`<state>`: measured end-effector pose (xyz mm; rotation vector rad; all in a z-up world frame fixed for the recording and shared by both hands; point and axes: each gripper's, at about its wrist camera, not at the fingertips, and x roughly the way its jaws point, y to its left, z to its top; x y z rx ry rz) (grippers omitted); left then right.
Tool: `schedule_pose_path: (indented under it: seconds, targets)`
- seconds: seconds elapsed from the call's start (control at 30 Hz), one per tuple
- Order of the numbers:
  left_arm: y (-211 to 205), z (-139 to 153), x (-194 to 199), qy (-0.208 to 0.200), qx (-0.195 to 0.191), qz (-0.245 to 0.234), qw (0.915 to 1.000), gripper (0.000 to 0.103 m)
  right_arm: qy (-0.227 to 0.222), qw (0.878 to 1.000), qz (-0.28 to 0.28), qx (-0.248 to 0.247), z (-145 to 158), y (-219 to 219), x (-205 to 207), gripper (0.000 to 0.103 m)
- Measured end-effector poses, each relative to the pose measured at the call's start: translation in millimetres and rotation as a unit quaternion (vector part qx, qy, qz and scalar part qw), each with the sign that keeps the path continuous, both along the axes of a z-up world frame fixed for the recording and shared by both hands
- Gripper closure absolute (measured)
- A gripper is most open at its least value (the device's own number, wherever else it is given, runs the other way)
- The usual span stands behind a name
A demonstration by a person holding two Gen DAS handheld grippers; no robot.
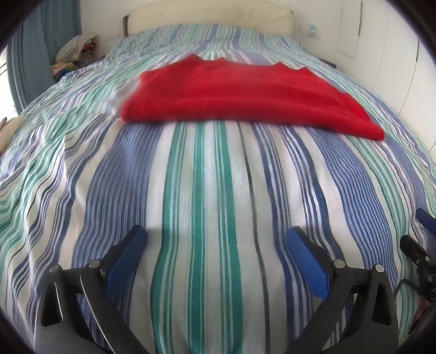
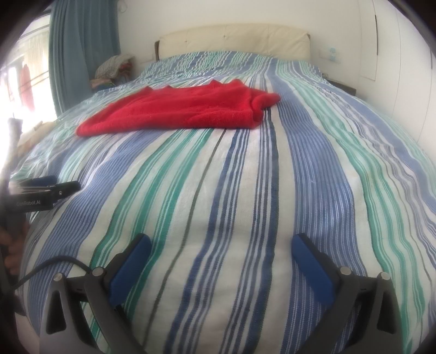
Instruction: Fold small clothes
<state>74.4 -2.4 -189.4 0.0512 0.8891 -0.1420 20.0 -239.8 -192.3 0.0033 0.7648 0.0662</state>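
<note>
A folded red knitted garment [image 1: 245,95] lies on the blue, green and white striped bedspread [image 1: 207,190], nearer the cream padded headboard [image 1: 209,16]. Short of the garment, the left gripper [image 1: 218,261] and right gripper [image 2: 222,264] hang spread wide and empty over bare bedspread, nothing between them and it. Left of the headboard sits a heap of crumpled clothes [image 1: 76,49].

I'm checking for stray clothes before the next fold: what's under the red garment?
The red garment lies flat on the striped bedspread, which shows all around it. Anything beneath it is covered by the cloth.

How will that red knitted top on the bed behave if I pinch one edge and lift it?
The red top looks soft and fuzzy, so it will probably droop and unfold. Its bunched right end suggests loose layers that may slide apart. It likely drags over the striped bedspread rather than sliding cleanly.
</note>
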Motion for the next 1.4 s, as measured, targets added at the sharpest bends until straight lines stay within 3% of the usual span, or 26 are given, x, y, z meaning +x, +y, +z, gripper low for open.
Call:
schedule_pose_path:
  seconds: [1.4]
  targets:
    - [0.0, -0.1, -0.4, -0.011, 0.02, 0.008, 0.9997, 0.001, -0.004, 1.0, -0.001, -0.005, 0.7, 1.2, -0.5, 0.001]
